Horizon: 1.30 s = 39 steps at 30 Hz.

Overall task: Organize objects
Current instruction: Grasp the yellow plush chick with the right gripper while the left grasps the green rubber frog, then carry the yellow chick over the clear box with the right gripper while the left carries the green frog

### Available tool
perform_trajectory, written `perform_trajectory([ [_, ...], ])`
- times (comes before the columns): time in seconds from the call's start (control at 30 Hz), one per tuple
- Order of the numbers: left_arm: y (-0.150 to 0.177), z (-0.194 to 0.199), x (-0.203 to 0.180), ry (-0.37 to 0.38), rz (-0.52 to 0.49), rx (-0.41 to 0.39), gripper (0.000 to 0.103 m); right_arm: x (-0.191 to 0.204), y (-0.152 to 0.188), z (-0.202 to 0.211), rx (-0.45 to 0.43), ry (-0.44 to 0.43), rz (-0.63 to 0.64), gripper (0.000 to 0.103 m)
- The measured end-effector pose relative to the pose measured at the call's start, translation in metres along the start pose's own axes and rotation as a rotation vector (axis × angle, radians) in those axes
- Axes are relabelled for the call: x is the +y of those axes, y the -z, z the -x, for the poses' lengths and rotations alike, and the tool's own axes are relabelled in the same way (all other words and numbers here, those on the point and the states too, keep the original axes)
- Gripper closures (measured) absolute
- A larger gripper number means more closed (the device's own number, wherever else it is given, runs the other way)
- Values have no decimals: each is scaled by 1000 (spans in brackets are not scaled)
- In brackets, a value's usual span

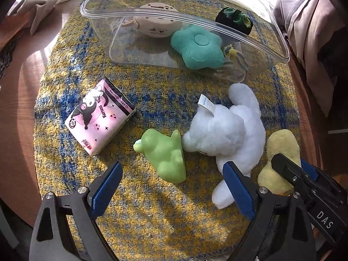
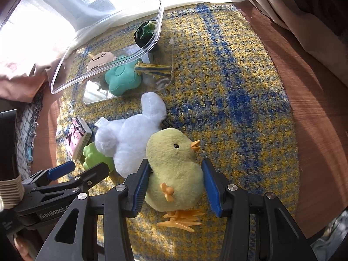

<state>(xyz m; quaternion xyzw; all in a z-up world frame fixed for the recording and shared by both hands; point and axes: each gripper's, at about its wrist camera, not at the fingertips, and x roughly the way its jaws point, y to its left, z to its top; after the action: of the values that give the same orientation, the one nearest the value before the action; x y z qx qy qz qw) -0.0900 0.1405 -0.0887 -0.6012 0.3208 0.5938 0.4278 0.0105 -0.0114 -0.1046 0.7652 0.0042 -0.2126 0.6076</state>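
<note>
The right claw (image 2: 175, 187) straddles the chick (image 2: 171, 169): 1 pad touches its left flank, the other stands just off its right, so the grip is not yet closed. The chick stands upright between the pads, beak to the claw's right. The left claw (image 1: 171, 187) is wide and empty, the frog (image 1: 162, 154) just ahead. Farther on, left of the right claw, lies the bin (image 2: 104, 21).
</note>
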Motion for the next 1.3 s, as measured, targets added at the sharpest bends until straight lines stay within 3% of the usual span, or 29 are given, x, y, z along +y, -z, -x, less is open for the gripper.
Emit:
perform_trajectory([
  [0.13, -2, -7, 2, -23, -11, 18, 19, -3, 3, -2, 5, 7, -22, 55],
  [0.37, -5, -23, 3, 15, 1, 55, 35, 0, 6, -8, 15, 20, -46, 55],
  [0.63, -10, -29, 6, 14, 6, 48, 56, 2, 9, -8, 5, 45, -81, 55],
  [0.7, -9, -29, 4, 12, -7, 35, 57, 2, 10, -9, 3, 51, -88, 55],
  [0.73, -8, -27, 4, 18, -13, 27, 66, 3, 11, -8, 2, 56, -90, 55],
  [1.07, 11, -9, 1, 8, -74, -26, 67, 13, 22, -7, -12, 94, -101, 55],
  [1.3, 24, 24, 6, 12, -143, -84, 67, 23, 35, 1, -20, 92, -110, 55],
])
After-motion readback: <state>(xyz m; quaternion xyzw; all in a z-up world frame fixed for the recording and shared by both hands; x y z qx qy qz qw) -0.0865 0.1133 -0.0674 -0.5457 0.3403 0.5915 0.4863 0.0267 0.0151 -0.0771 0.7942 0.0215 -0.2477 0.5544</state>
